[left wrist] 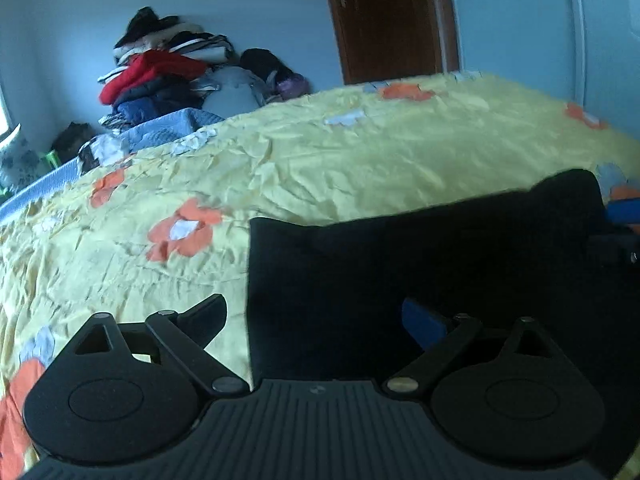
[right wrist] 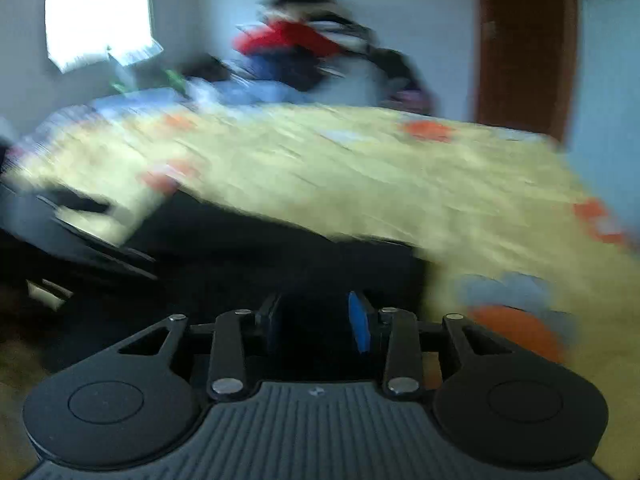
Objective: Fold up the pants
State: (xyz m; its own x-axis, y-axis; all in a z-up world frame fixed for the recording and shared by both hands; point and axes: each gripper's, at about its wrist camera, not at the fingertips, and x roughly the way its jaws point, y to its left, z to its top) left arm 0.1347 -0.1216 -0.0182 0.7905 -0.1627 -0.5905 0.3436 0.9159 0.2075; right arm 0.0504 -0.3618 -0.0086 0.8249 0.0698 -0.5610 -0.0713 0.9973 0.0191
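We are holding the left gripper (left wrist: 316,312) spread wide over the folded black fabric pants (left wrist: 420,248), lower right on the yellow floral bedspread (left wrist: 320,160); the right gripper (right wrist: 316,320) is hovering part-open, gripping nothing. Fast, blurred motion risks dragging folds loose.

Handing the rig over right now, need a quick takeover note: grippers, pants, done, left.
Left gripper: open wide, over the near left edge of the black pants, nothing pinched.
Right gripper: part open over the dark cloth; view is blurred, grip unclear.
Pants lie flat in a rough rectangle on the yellow floral bedspread.
Done: looks at least partly folded.
Left: probably one more fold, then tidy.
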